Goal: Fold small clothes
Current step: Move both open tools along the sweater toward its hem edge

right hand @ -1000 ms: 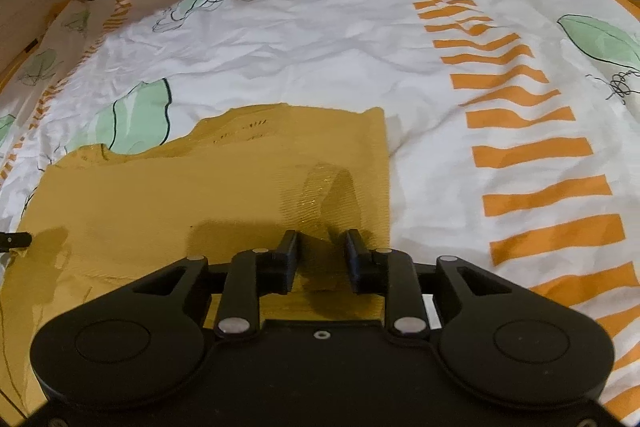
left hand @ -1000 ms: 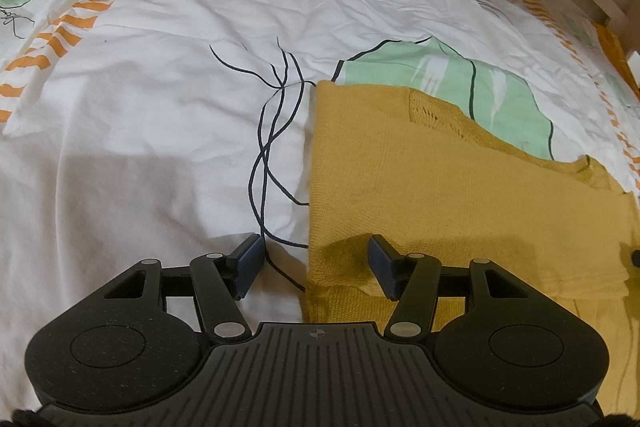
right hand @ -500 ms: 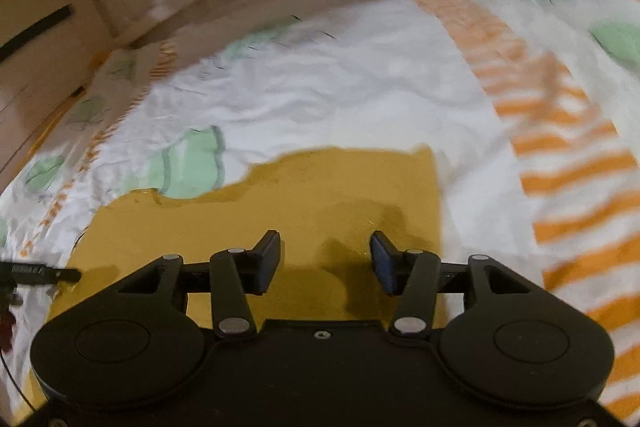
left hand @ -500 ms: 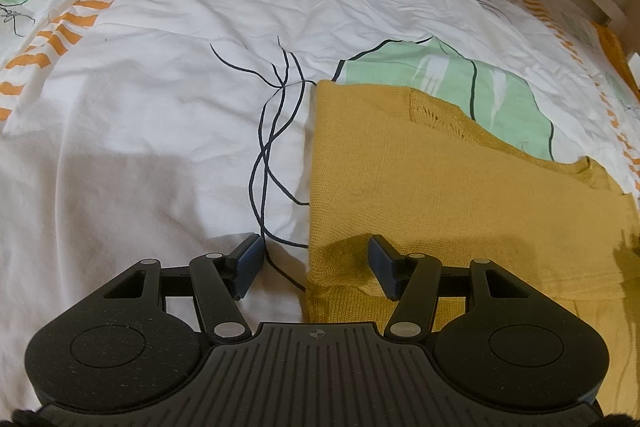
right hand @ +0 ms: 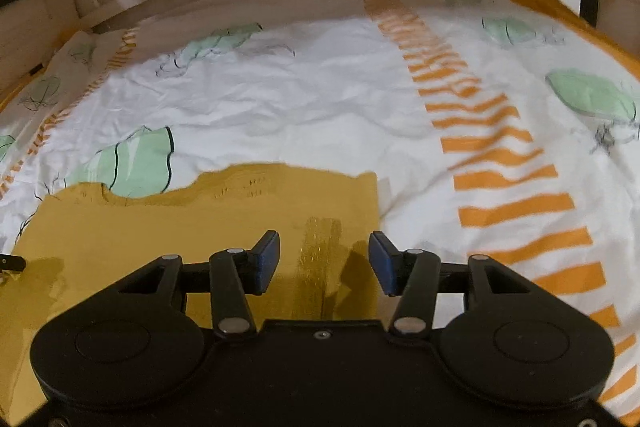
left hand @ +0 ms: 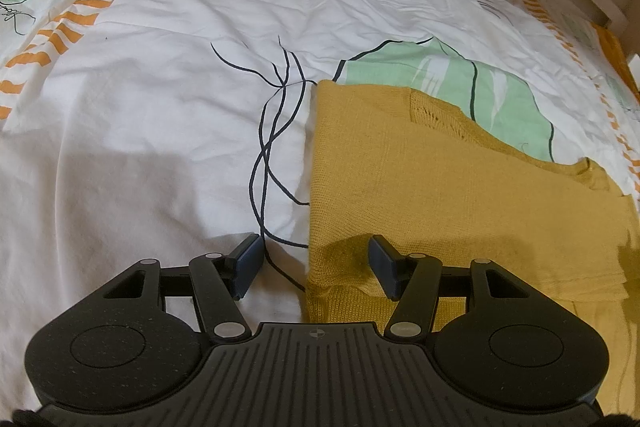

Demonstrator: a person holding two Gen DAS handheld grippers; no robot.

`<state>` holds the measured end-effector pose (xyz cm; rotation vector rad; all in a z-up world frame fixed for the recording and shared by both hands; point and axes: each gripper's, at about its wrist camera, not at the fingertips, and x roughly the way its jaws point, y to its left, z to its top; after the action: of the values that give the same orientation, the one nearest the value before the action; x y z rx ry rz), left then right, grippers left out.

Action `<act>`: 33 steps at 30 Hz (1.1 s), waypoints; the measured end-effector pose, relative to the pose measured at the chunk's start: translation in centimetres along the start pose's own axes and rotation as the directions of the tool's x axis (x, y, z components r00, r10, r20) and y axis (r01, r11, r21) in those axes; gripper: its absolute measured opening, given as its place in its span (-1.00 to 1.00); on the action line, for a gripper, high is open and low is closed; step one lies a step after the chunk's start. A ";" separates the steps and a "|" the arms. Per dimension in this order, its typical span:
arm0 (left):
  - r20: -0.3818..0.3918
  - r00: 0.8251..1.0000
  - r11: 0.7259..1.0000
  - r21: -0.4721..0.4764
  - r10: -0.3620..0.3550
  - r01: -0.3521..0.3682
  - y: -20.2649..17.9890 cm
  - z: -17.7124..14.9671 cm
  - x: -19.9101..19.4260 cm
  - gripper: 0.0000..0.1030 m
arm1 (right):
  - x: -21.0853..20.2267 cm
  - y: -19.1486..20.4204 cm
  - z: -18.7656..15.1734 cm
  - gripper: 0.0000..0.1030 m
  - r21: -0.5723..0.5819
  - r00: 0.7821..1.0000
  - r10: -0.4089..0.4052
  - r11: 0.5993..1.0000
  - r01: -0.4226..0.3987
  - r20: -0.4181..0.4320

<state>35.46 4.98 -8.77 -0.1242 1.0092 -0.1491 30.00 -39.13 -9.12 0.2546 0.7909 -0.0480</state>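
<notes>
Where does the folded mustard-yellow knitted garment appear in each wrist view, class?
Left wrist view: mustard-yellow knitted garment fills lower right, its left edge between the gripper's fingers.
Right wrist view: garment fills lower left, its right edge above the gripper.
Shared landmark: green leaf print on the bedcover, behind the garment's far edge.

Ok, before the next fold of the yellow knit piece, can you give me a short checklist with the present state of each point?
1. Right gripper free of cloth: ok. Its jaws have just been opening; nothing is between them, the yellow knit garment lies below.
2. Left gripper open: ok, pads apart.
3. Left gripper placed at the garment's edge: ok, one finger over the bedsheet, one over the knit.
4. Folded layer lies flat: ok, the top layer rests smoothly in the left wrist view.
5. Far edges lined up: not ok, a lower layer sticks out past the fold.
6. Near hem straight: cannot tell, the grippers hide it.
</notes>
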 end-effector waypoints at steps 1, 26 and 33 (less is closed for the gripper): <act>0.000 1.000 1.000 0.000 -0.001 0.001 0.0 0.0 0.0 0.13 | 0.2 -0.1 -0.2 0.12 0.004 1.000 -0.007 1.000 0.007 -0.022; -0.003 1.000 0.996 0.091 -0.021 0.021 -0.9 -1.5 -0.5 0.56 | 0.4 -1.9 -2.0 0.63 0.152 0.989 0.047 0.988 -0.025 -0.144; -0.019 0.999 0.995 0.098 -0.027 0.029 -0.2 -2.8 -1.4 0.56 | -0.4 -1.3 -2.6 0.70 0.148 0.984 0.065 0.988 -0.040 -0.165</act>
<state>32.39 4.95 -9.07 -0.0478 1.0161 -0.2255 27.72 -39.80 -10.87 0.4208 0.9511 -0.0341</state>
